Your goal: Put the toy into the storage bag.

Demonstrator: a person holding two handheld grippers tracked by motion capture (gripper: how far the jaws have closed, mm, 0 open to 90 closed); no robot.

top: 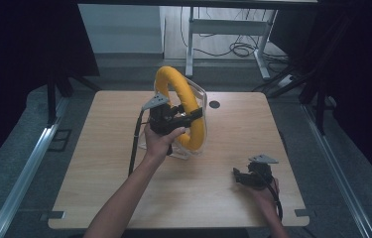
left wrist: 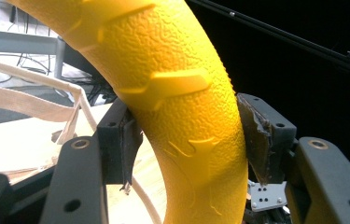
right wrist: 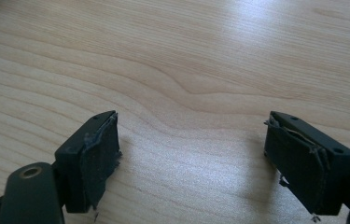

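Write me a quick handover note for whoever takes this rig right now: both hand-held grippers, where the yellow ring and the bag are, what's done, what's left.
Left hand-held gripper: shut on the yellow ring, held upright above the table.
Right hand-held gripper: open, holding nothing, low over the table's near right part.
Clear bag: around the ring's far side; cloth straps beside it.
Done: ring gripped and lifted.
Left: probably getting the ring fully into or out of the bag; which one is unclear.

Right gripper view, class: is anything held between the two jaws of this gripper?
No. The right gripper has its jaws standing wide apart, with nothing but bare wooden table between them.
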